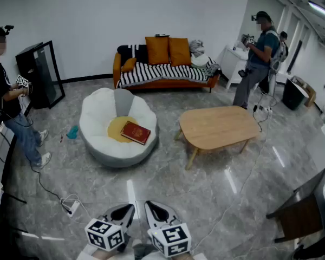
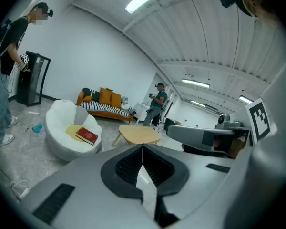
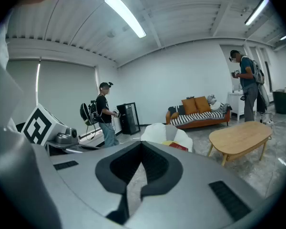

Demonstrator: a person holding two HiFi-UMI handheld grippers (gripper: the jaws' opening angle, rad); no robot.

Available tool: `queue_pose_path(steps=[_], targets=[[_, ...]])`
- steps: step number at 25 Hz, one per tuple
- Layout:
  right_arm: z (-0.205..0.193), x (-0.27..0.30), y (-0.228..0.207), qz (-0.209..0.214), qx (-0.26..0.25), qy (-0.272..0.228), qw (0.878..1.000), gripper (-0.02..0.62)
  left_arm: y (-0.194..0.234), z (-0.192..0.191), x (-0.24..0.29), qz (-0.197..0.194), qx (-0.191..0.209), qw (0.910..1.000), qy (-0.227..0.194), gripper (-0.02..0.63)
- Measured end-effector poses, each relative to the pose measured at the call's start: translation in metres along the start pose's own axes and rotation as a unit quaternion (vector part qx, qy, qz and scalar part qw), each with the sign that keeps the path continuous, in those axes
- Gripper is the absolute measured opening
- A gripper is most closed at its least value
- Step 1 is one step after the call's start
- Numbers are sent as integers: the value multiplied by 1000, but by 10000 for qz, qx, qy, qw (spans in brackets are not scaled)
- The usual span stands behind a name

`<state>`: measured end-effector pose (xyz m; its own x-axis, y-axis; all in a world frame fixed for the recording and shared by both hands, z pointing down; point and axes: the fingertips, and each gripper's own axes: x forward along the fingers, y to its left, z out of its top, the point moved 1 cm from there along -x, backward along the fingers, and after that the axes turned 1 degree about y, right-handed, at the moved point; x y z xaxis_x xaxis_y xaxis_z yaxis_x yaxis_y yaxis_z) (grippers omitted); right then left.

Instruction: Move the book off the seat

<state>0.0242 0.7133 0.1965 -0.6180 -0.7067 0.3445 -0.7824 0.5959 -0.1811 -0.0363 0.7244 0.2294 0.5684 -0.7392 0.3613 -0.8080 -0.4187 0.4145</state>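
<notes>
Head view: left gripper (image 1: 127, 210) and right gripper (image 1: 154, 209) are side by side at 6 o'clock of the frame, both over bare floor and well apart from the seat.

Left gripper view: fingers fully closed, pads touching at the tip, nothing between them. Right gripper view: same, fingers pressed together and empty.

The red book (image 1: 135, 132) lies flat on the yellow cushion (image 1: 116, 128) inside the white round seat (image 1: 97, 118), toward the seat's 3 o'clock edge. The seat is at 12 o'clock from the grippers. The book also shows in the left gripper view (image 2: 86, 136) at 10 o'clock of the jaws, and in the right gripper view (image 3: 178, 146) at 2 o'clock, partly hidden by the jaw body.

A wooden coffee table (image 1: 216, 126) stands at 3 o'clock of the seat, not touching it. An orange sofa (image 1: 162, 72) with a striped blanket is at 1 o'clock of the seat, against the wall. One person (image 1: 11, 107) stands at 9 o'clock, and another (image 1: 257, 58) at 2 o'clock.
</notes>
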Motion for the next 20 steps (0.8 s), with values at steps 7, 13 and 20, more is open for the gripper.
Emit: queue_pose_path(steps=[7, 13, 20], targets=[[1, -2, 2, -9, -52, 7, 10000, 11, -5, 3, -1, 10, 100, 9999, -8, 8], [4, -6, 7, 32, -111, -14, 9999, 11, -11, 4, -4, 12, 276, 9996, -19, 8], [18, -15, -8, -230, -241, -344, 9989, 12, -21, 11, 1, 47, 434, 9990, -121, 8]])
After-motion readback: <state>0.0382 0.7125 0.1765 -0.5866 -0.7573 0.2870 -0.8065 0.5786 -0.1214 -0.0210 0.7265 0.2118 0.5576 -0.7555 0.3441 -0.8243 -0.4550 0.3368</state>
